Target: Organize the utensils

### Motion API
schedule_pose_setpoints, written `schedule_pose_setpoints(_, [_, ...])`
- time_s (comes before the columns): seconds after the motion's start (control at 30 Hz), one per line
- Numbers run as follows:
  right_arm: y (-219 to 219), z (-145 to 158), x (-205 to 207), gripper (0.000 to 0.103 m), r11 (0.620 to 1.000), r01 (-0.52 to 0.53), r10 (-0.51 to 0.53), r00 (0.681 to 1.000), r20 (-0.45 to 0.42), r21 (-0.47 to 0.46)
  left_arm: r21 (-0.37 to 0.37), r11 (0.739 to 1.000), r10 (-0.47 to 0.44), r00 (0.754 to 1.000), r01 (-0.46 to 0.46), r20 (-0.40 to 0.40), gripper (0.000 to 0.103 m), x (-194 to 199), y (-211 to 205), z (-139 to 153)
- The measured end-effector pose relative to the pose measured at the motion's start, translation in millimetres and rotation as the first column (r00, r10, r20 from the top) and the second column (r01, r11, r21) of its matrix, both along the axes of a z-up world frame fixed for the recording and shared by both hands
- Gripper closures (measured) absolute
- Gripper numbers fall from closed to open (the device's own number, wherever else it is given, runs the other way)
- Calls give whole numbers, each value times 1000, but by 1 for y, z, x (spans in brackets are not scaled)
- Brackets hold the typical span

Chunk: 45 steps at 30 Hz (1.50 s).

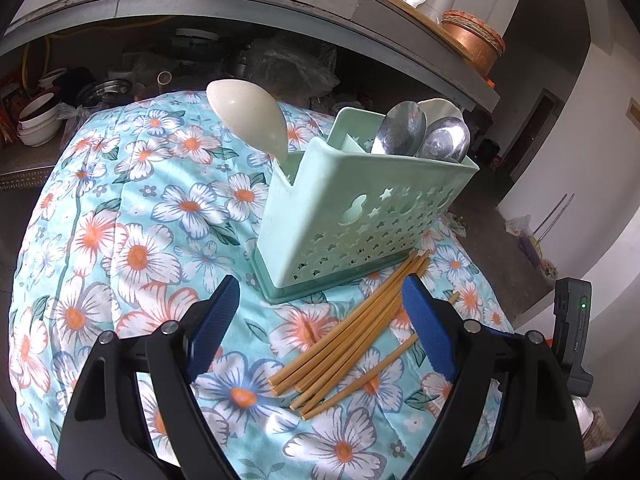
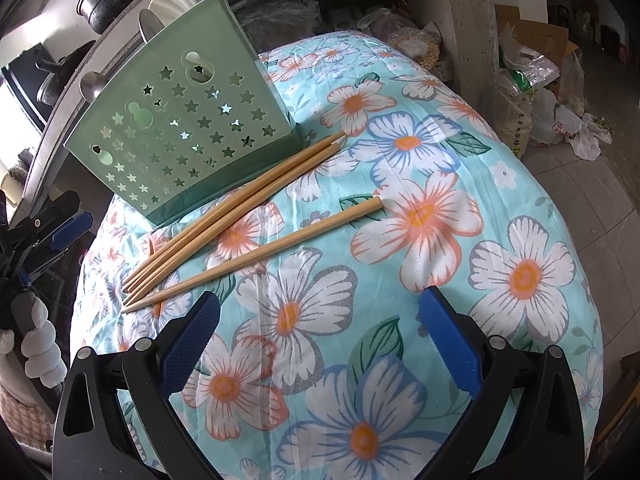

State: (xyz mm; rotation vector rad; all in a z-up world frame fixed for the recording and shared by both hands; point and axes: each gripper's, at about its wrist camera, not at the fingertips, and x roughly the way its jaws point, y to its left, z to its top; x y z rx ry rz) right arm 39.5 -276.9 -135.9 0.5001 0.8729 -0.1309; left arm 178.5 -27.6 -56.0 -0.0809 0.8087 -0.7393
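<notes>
I see both tongs, left (image 1: 320,320) and right (image 2: 320,328), spread and empty above the floral tabletop (image 2: 500,240). Chopsticks (image 1: 352,328) lie loose beside the green holder (image 1: 360,216); spoons (image 1: 420,132) stand inside.

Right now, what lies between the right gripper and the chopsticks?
Only bare flowered cloth; the right wrist view shows nothing else between the open right gripper and the chopsticks.
</notes>
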Motion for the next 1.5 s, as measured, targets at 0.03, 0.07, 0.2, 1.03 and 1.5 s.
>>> schedule_pose_setpoints(0.03, [0, 0, 0, 5, 1000, 1, -1, 1000, 1, 1, -1, 1000, -1, 1000, 1, 0, 24, 1, 0, 0])
schedule_pose_setpoints(0.07, [-1, 0, 0, 5, 1000, 2, -2, 1000, 1, 3, -2, 1000, -3, 1000, 3, 0, 24, 1, 0, 0])
schedule_pose_setpoints(0.2, [-8, 0, -3, 5, 999, 6, -7, 1000, 17, 53, -2, 1000, -7, 1000, 7, -2, 24, 3, 0, -2])
schedule_pose_setpoints(1.03, [-34, -14, 49, 65, 868, 232, -204, 973, -110, 440, 13, 996, -92, 993, 91, 69, 27, -8, 8, -9])
schedule_pose_setpoints(1.5, [-31, -5, 50, 87, 938, 193, -152, 976, -158, 289, 128, 965, -250, 951, 229, 182, 46, -31, -19, -9])
